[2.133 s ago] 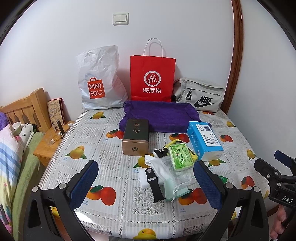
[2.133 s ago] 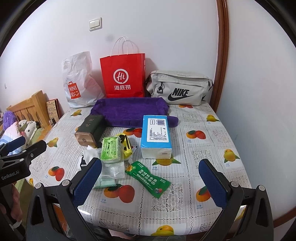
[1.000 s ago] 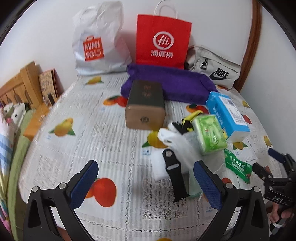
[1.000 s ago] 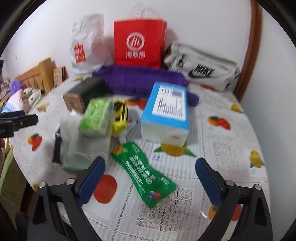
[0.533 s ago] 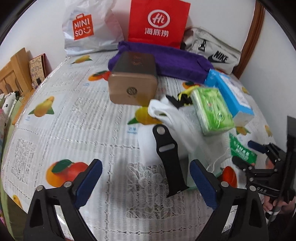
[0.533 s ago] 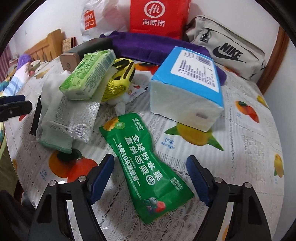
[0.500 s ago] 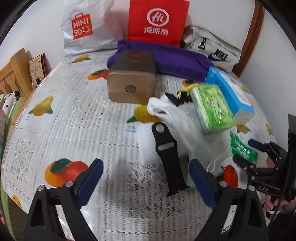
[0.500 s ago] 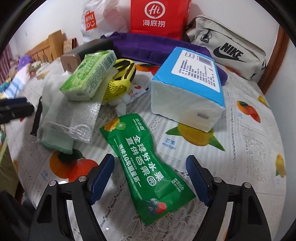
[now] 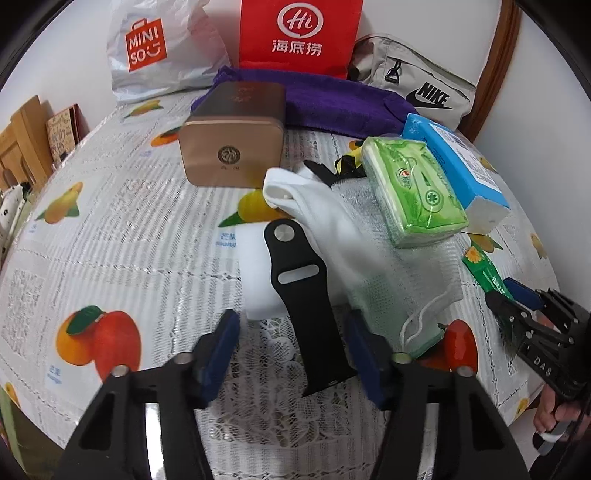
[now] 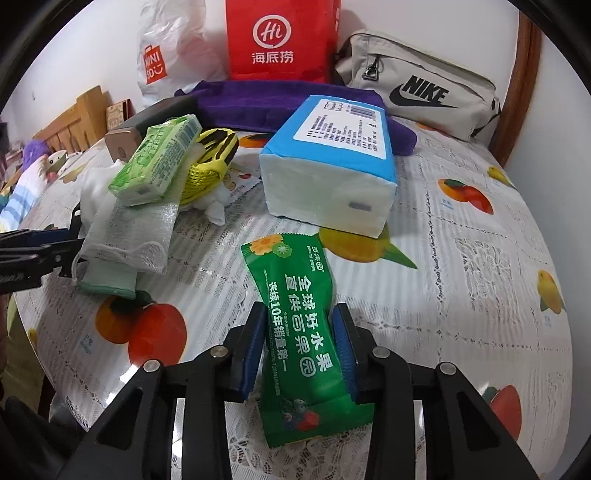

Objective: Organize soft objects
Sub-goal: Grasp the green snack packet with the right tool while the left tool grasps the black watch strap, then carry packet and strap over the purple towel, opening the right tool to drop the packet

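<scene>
A black watch strap (image 9: 306,314) lies on a white pad (image 9: 255,273), beside a white sock (image 9: 314,206) and a pale mesh cloth (image 9: 399,280). My left gripper (image 9: 291,354) straddles the strap's near end. Its jaws are closing, and the left pad is still clear of the strap. A green snack packet (image 10: 295,325) lies flat near the table's front. My right gripper (image 10: 299,347) is closing on it, both pads touching its long edges. A green tissue pack (image 10: 159,162) rests on the cloth pile, with a blue tissue pack (image 10: 332,162) behind the packet.
A brown box (image 9: 232,144), a purple towel (image 9: 332,99), a red paper bag (image 9: 299,33), a white Miniso bag (image 9: 155,48) and a grey Nike bag (image 10: 417,92) stand at the back. A yellow mesh item (image 10: 212,158) lies under the green pack. The fruit-print table (image 9: 110,229) ends close in front.
Both grippers have sunk toward the table and their jaws have narrowed. The left now straddles the black strap, and the right's pads have come onto the green packet.
</scene>
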A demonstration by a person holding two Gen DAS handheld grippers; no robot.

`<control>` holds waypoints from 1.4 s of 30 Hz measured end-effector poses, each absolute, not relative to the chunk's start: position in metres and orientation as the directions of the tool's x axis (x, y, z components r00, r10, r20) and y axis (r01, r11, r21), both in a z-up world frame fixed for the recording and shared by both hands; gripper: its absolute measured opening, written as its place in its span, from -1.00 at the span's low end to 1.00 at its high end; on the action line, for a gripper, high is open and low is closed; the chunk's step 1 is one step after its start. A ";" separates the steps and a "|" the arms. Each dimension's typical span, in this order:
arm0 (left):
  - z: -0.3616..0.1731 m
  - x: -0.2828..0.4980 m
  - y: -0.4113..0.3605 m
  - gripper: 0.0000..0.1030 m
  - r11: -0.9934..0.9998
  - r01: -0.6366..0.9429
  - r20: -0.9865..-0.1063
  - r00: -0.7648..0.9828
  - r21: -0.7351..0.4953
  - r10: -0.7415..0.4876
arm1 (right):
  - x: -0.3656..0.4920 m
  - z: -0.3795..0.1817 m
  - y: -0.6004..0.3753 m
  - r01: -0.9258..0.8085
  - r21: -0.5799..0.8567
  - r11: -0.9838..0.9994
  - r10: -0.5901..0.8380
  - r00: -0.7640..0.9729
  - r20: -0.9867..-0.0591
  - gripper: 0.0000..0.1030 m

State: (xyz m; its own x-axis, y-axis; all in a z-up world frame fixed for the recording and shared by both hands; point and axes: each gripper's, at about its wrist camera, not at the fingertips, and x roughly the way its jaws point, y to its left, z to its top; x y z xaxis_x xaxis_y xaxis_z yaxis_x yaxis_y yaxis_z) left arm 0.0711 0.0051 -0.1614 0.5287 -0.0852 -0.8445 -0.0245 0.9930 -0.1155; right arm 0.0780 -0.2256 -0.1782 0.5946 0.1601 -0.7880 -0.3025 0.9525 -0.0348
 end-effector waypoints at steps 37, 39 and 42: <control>-0.142 0.050 0.065 -0.62 0.983 0.060 -0.760 0.627 -0.173 -0.172 | 0.072 -0.170 -0.243 -0.208 0.008 0.978 0.136 0.612 -0.779 -0.52; -0.139 0.052 0.070 -0.62 0.985 0.044 -0.761 0.629 -0.169 -0.159 | 0.072 -0.166 -0.243 -0.207 0.003 0.978 0.133 0.617 -0.776 -0.53; -0.135 0.056 0.077 -0.62 0.987 0.020 -0.763 0.632 -0.159 -0.135 | 0.071 -0.158 -0.242 -0.211 -0.003 0.977 0.133 0.626 -0.768 -0.55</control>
State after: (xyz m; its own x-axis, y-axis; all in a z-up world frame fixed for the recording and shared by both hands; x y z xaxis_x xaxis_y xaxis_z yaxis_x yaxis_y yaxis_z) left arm 0.0559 0.0771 -0.1353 0.6319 -0.1354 -0.7631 0.0199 0.9871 -0.1587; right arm 0.0709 -0.2420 -0.1580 0.6259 0.1328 -0.7685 -0.2111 0.9775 -0.0030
